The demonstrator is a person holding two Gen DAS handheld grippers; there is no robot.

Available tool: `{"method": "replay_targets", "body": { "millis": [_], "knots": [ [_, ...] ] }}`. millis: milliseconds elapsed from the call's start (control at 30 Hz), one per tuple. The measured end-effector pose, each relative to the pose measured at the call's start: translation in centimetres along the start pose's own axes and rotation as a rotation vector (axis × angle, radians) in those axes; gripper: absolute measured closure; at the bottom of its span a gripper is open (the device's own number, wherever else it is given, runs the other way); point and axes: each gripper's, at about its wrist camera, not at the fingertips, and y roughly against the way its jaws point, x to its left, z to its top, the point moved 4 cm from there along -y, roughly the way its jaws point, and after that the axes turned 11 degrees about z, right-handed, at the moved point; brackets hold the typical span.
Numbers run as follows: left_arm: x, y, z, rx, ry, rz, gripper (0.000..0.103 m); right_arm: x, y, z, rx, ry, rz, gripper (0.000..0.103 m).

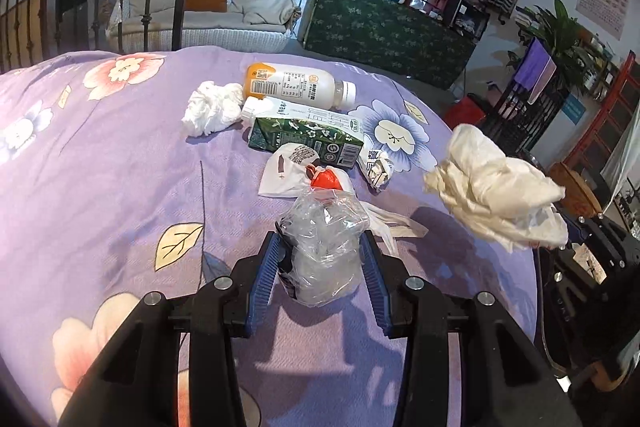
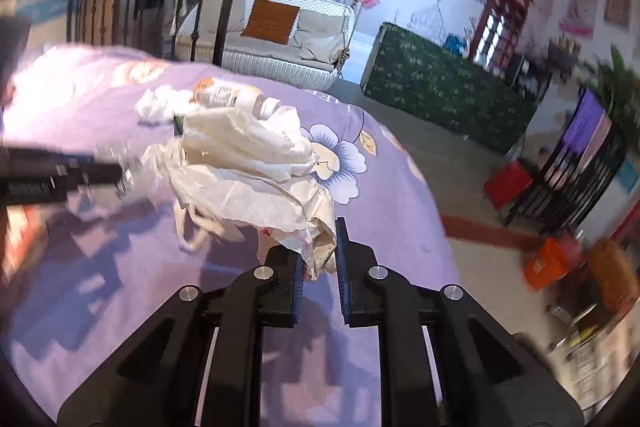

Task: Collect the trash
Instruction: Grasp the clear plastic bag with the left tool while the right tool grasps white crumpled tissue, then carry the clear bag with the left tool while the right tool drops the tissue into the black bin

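Observation:
My left gripper [image 1: 320, 243] is shut on a crushed clear plastic bottle [image 1: 320, 251] with a red cap, held just above the purple bedspread [image 1: 100, 167]. My right gripper [image 2: 320, 251] is shut on the corner of a crumpled white plastic bag [image 2: 248, 163], which hangs above the bed's right side and shows as the bag [image 1: 496, 191] in the left wrist view. On the bed beyond lie a white tissue wad [image 1: 210, 107], a juice bottle [image 1: 296, 85] with an orange label, a green carton [image 1: 304, 141], a white wrapper [image 1: 284, 171] and a small crumpled wrapper [image 1: 378, 167]. The left gripper [image 2: 60, 175] appears blurred at the left of the right wrist view.
A black metal bed frame [image 1: 40, 7] stands at the far left. Past the bed are a white wicker sofa [image 1: 216, 7] and a green-covered table [image 1: 384, 27]. Off the bed's right edge, on the floor, are a red bin [image 2: 508, 183], an orange bin [image 2: 548, 263] and a black chair [image 2: 580, 167].

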Motion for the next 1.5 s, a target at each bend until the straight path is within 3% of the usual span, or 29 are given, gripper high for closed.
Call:
{"method": "replay_targets", "body": {
  "millis": [67, 100, 167, 233, 300, 433, 533, 667, 1233, 1500],
  "knots": [
    [0.0, 0.4, -0.3, -0.003, -0.003, 0.004, 0.062, 0.9, 0.5, -0.4, 0.009, 0.163, -0.11, 0.088],
    [0.1, 0.6, -0.4, -0.006, -0.003, 0.005, 0.062, 1.9, 0.8, -0.8, 0.008, 0.327, -0.23, 0.088],
    [0.2, 0.8, -0.7, -0.008, -0.001, 0.002, 0.062, 3.2, 1.0, -1.6, 0.013, 0.573, -0.378, 0.088],
    [0.3, 1.0, -1.0, -0.009, 0.006, -0.007, 0.062, 3.8, 1.1, -2.2, 0.016, 0.755, -0.484, 0.088],
    [0.1, 1.2, -1.1, -0.012, 0.009, -0.013, 0.062, 3.5, 1.3, -2.5, 0.03, 0.812, -0.511, 0.088],
    [-0.8, 1.8, -1.5, -0.018, -0.004, -0.03, 0.062, 1.4, 2.5, -1.9, 0.057, 0.697, -0.502, 0.088],
    [-1.7, 2.3, -1.7, -0.031, -0.023, -0.049, 0.062, -0.8, 4.2, -1.8, 0.063, 0.484, -0.426, 0.088],
    [-3.4, 2.7, -2.0, -0.036, -0.057, -0.08, 0.062, -2.9, 5.8, -2.8, 0.065, 0.301, -0.366, 0.088],
    [-15.5, 4.8, -5.6, -0.06, -0.3, -0.259, 0.062, -8.4, 10.3, -10.6, 0.121, -0.017, -0.41, 0.088],
    [-19.5, 5.0, -6.9, -0.041, -0.349, -0.339, 0.062, -12.1, 12.4, -15.3, 0.162, -0.201, -0.451, 0.088]
  ]
}}
